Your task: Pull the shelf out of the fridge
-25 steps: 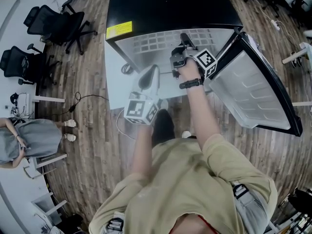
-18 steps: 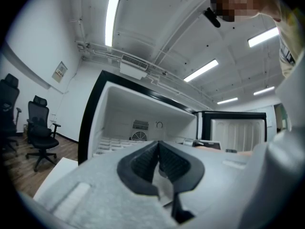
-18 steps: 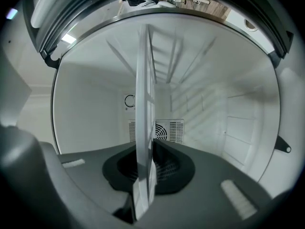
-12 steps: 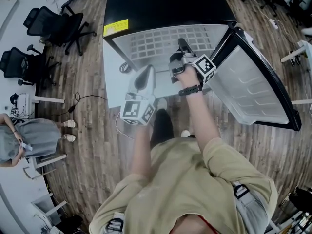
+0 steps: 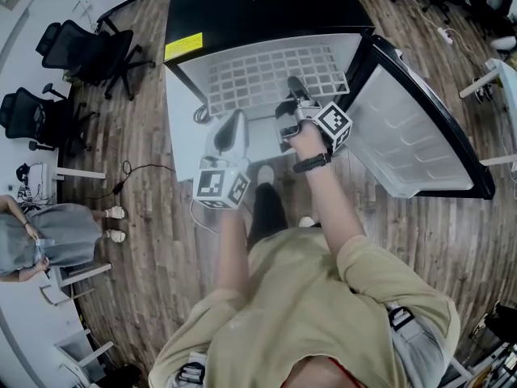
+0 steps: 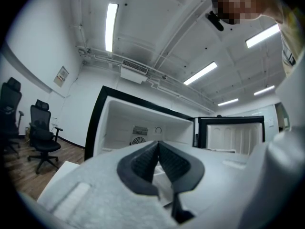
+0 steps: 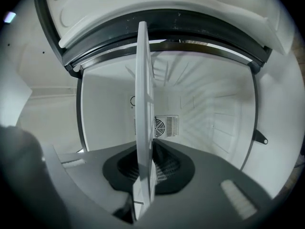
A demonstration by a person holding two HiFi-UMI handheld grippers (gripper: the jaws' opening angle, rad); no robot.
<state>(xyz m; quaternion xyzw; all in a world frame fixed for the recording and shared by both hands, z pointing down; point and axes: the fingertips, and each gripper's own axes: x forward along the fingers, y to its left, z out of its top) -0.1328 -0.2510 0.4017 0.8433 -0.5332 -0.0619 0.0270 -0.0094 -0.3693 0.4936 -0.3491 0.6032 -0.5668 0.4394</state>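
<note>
Further out of the fridge (image 5: 258,10) than a second ago, the shelf (image 5: 271,75) now shows more rows of its white grid past the black top, and the right hand-held gripper (image 5: 296,87) has drawn back towards the person with it.

A yellow label (image 5: 183,46) sits on the fridge's top near its left front corner; its print is too small to read. In the left gripper view, a small sign (image 6: 61,76) hangs on the far wall, also unreadable.

The fridge door (image 5: 412,128) stands wide open to the right, white lining up. Two black office chairs (image 5: 85,47) stand on the wooden floor (image 5: 161,241) to the left, a cable (image 5: 129,172) trails beside the fridge, and a person in grey (image 5: 48,237) is at the left edge. Nothing lies across the shelf's path.

The right arm reaches forward, a dark band (image 5: 312,162) on the wrist. In the right gripper view the shelf (image 7: 143,104) runs edge-on between the jaws, which are clamped on its front edge, with a fan grille (image 7: 166,126) on the back wall behind. The left hand-held gripper (image 5: 235,124) is held just left of the right one, short of the shelf; its jaws meet at the tips and hold nothing.
</note>
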